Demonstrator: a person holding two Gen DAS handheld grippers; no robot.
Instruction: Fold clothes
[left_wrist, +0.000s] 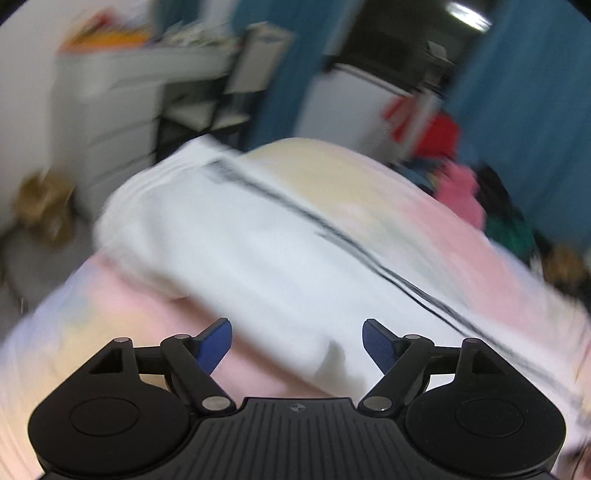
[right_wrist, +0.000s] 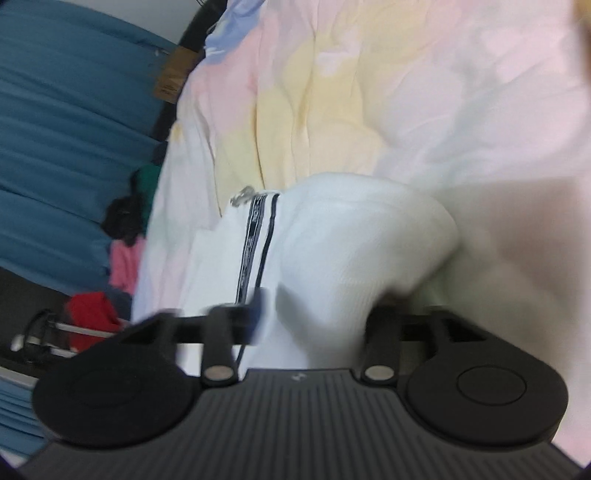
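A white garment (left_wrist: 258, 236) with a black striped band lies across a pastel bedspread (left_wrist: 122, 295). My left gripper (left_wrist: 297, 343) hovers just above its near edge, with the blue fingertips (left_wrist: 216, 341) wide apart and nothing between them. In the right wrist view the same white garment (right_wrist: 332, 251) bulges up toward the camera, its striped band (right_wrist: 255, 243) running along the left side. My right gripper (right_wrist: 306, 317) has its jaws drawn partway in with a thick bunch of this cloth between them. Its left fingertip (right_wrist: 258, 314) is blurred, and cloth hides the right one.
The pink, yellow and lilac bedspread (right_wrist: 369, 92) covers the bed. Beside the bed lies a heap of red, pink and dark clothes (left_wrist: 454, 177) in front of a blue curtain (right_wrist: 66, 147). White drawers (left_wrist: 110, 122) and a folding chair (left_wrist: 236, 92) stand beyond the far edge.
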